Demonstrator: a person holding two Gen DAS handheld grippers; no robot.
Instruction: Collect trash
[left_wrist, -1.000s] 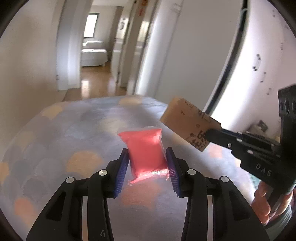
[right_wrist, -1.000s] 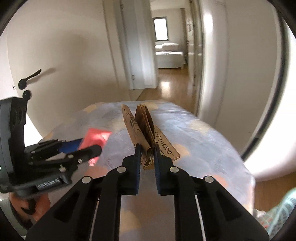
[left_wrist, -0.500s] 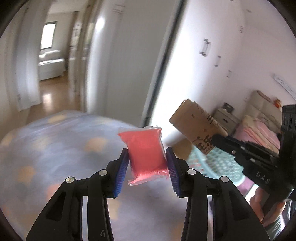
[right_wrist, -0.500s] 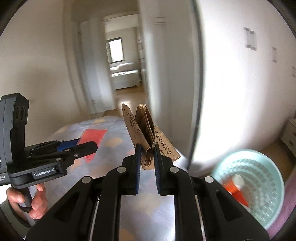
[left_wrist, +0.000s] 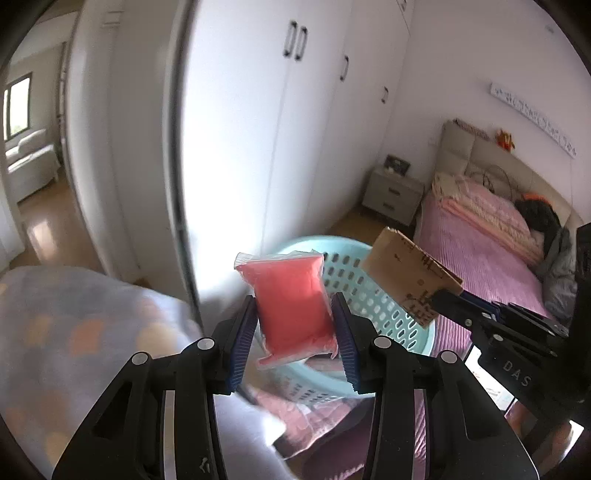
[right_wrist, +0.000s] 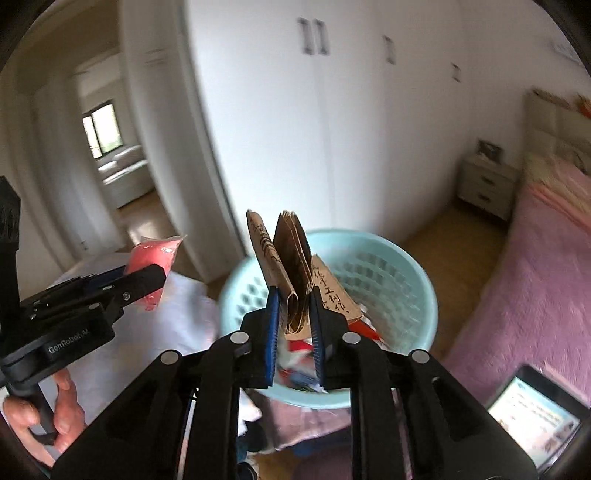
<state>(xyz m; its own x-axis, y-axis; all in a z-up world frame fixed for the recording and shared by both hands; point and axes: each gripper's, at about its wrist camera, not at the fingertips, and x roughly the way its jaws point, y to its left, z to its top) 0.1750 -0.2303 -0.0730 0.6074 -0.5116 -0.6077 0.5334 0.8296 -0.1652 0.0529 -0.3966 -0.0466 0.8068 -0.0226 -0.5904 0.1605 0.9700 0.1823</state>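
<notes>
A pink plastic packet (left_wrist: 284, 280) stands upright between the blue pads of my left gripper (left_wrist: 294, 306), which is shut on it. Folded brown paper with black writing (right_wrist: 291, 251) sits in my right gripper (right_wrist: 293, 295), whose jaws are opening slightly while the pads still touch the paper. Both grippers hover at a light blue perforated basket (right_wrist: 406, 280) holding red and white scraps, the right one above its opening. In the left wrist view the basket (left_wrist: 373, 299) lies just behind the packet, and the brown paper (left_wrist: 406, 273) hangs over its right rim.
White wardrobe doors (left_wrist: 295, 129) rise behind the basket. A bed with a pink cover (left_wrist: 491, 258) and a nightstand (left_wrist: 391, 192) fill the right. A lit screen (right_wrist: 532, 410) lies low at the right. A patterned cover (left_wrist: 74, 332) spreads on the left, near a doorway (right_wrist: 110, 166).
Both grippers swung right, from over the patterned cover to the blue basket, each still carrying its item. The right gripper's pads now stand slightly wider apart around the paper.
</notes>
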